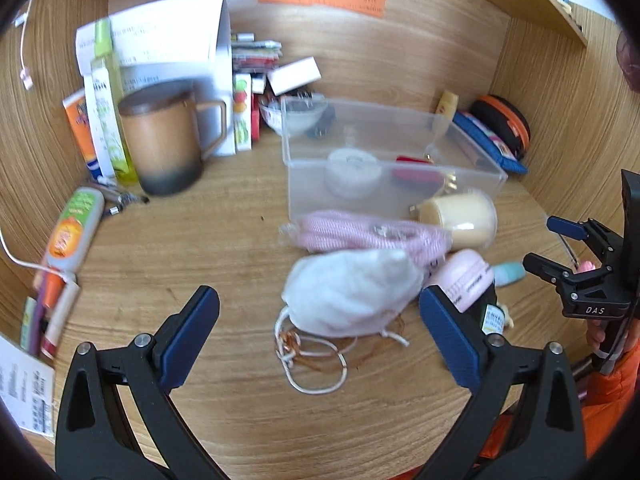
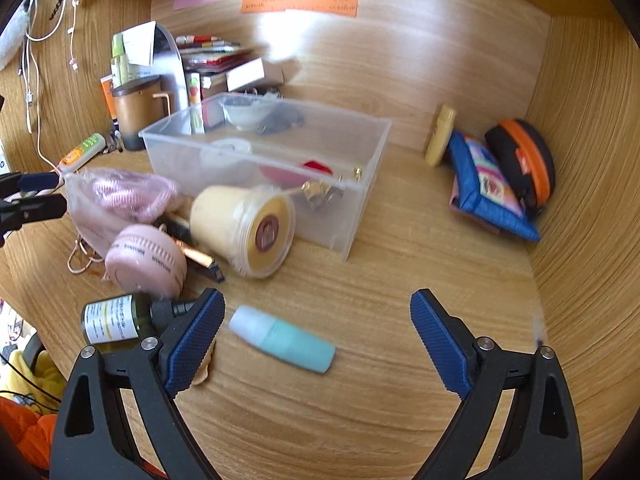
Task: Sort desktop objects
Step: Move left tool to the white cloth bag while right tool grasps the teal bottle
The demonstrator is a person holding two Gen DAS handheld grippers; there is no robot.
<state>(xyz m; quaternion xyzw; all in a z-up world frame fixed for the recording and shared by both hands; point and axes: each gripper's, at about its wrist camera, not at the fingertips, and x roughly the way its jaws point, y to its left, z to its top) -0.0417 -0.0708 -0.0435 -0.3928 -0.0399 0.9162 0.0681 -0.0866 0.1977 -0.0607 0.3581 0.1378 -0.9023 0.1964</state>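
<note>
Honestly, both claws wide, empty: left claw (image 1: 320, 336) over the white pouch (image 1: 352, 292), right claw (image 2: 316, 332) over the teal tube (image 2: 284, 338). Tube could roll; pouch cord might snag.

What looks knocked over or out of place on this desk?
The cream-coloured jar lies tipped on its side against the clear bin. A teal tube also lies loose on the desk, outside the bin.
</note>
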